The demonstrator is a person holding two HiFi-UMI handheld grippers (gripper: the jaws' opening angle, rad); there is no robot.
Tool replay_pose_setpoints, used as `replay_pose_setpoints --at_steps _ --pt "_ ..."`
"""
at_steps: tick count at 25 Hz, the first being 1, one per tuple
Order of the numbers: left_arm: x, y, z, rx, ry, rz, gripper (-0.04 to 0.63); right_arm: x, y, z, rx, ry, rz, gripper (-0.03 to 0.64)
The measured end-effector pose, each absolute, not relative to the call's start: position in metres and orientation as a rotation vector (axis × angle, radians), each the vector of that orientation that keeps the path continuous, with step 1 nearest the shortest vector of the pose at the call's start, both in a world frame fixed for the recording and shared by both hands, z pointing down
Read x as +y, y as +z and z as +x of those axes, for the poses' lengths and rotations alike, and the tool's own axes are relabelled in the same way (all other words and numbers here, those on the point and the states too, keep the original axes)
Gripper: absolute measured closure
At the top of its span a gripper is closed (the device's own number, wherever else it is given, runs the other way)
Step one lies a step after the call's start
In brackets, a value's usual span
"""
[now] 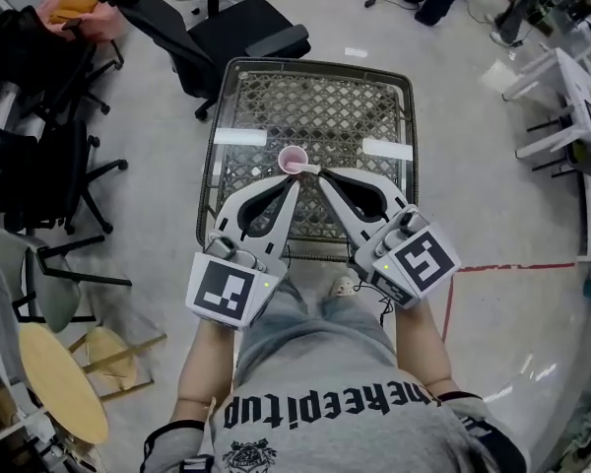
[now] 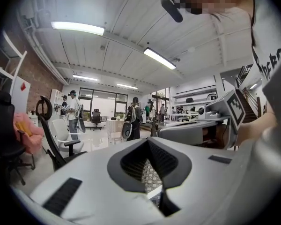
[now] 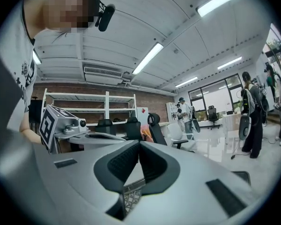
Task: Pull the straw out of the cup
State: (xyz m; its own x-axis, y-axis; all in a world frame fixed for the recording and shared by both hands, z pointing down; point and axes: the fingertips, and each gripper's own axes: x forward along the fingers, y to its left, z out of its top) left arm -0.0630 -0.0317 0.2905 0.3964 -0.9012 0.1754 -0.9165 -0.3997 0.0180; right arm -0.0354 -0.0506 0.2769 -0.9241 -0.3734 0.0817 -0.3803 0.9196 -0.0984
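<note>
A small pink cup (image 1: 294,160) stands near the middle of the glass-topped lattice table (image 1: 276,97). I cannot make out a straw in it. My left gripper (image 1: 295,178) is shut and empty, its tip just in front of the cup. My right gripper (image 1: 321,173) is also shut and empty, its tip right of the cup's front edge. The two tips point toward each other. In the left gripper view the jaws (image 2: 148,140) meet over the lattice. The right gripper view shows its jaws (image 3: 138,142) closed too. Neither gripper view shows the cup.
Two white strips (image 1: 239,137) (image 1: 387,149) lie on the table left and right of the cup. A black office chair (image 1: 231,28) stands behind the table, more chairs (image 1: 39,166) to the left. A round wooden top (image 1: 64,382) is at lower left. People stand far off (image 2: 131,118).
</note>
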Motion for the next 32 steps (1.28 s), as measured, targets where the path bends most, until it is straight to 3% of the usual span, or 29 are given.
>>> replay_pose_setpoints --at_steps 32 --pt "-0.096 0.342 -0.071 -1.109 0.366 2.782 0.575 -0.094 0.298 -0.019 -2.804 0.297 1.197 0.597"
